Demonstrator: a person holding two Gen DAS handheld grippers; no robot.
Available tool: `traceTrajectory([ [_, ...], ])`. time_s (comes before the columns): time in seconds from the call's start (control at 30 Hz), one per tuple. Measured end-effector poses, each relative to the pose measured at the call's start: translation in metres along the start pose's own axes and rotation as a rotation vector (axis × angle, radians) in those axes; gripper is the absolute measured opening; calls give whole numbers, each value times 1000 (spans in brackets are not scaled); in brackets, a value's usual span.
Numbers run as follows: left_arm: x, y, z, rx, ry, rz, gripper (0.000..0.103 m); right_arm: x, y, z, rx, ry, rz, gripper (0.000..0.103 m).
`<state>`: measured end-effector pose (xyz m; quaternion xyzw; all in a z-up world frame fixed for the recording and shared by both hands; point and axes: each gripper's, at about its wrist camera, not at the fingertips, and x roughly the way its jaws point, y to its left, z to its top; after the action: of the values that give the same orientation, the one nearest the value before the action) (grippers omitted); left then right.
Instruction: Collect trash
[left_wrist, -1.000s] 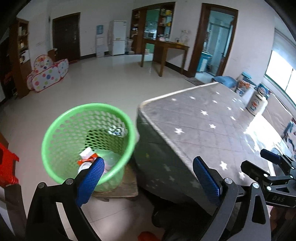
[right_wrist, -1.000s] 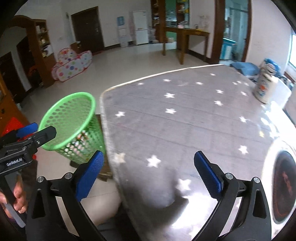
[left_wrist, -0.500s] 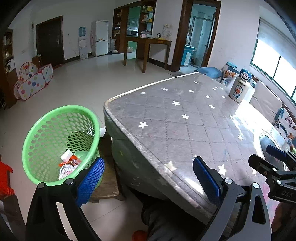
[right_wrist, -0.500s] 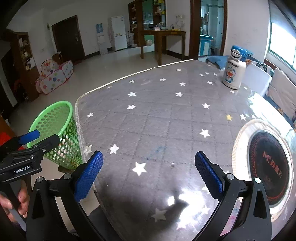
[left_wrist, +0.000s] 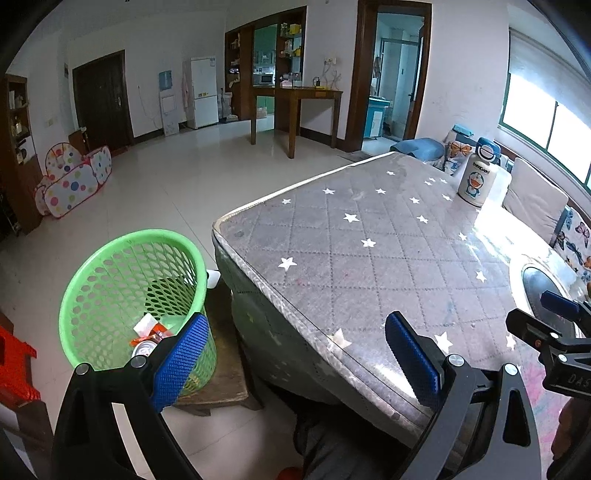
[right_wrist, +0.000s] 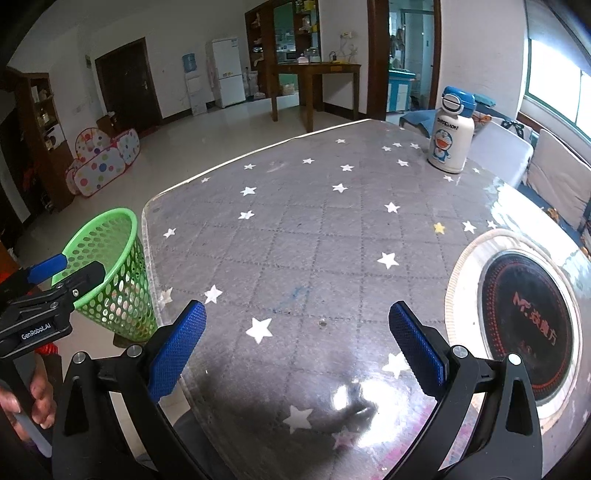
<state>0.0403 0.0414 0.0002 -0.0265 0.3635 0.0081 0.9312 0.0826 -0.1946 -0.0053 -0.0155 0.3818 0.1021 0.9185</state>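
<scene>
The green basket (left_wrist: 136, 302) stands on a low stool (left_wrist: 221, 384) just beside the table (left_wrist: 369, 266), with wrappers (left_wrist: 151, 330) and a can (left_wrist: 144, 348) at its bottom. Both the left gripper (left_wrist: 295, 354) and right gripper (right_wrist: 297, 347) are spread apart, holding nothing. A bottle (right_wrist: 448, 131) stands at the table's far end.
</scene>
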Motion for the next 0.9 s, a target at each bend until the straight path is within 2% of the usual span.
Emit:
traceTrajectory([
  [0.9, -17, -12, 3, 17, -46, 41, 93, -4, -8, -1, 25, -14, 14, 98],
])
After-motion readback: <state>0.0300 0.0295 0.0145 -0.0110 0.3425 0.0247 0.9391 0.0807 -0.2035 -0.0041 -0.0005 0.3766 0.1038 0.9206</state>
